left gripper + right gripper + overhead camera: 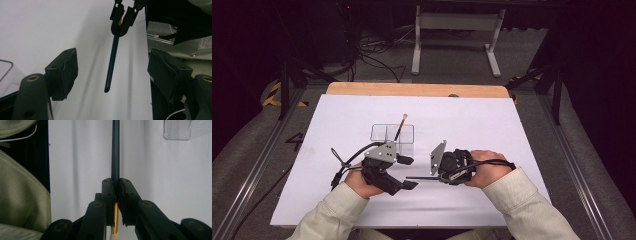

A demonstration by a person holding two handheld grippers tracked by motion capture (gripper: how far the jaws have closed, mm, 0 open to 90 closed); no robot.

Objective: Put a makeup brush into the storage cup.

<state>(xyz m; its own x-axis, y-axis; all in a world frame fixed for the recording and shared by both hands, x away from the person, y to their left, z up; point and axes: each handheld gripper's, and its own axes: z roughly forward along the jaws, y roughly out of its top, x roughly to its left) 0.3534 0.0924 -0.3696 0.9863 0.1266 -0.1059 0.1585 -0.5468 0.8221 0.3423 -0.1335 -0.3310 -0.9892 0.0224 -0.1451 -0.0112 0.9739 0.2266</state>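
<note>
Two tools working over the white table (472,120). Right tool (435,176) is clamping one dark brush (419,177) near its gold band, handle pointing toward the left tool (407,172), whose jaws are standing wide apart around the handle's tip, not touching it. A second brush (400,127) is leaning in one clear three-compartment tray (379,133) just beyond.

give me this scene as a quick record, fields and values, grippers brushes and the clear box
right gripper: shut on dark-handled brush, handle pointing toward left gripper
left gripper: open, jaws wide apart, holding nothing
clear organizer: on the white sheet, beyond the grippers
second brush: leaning in the organizer, bristles up
</note>
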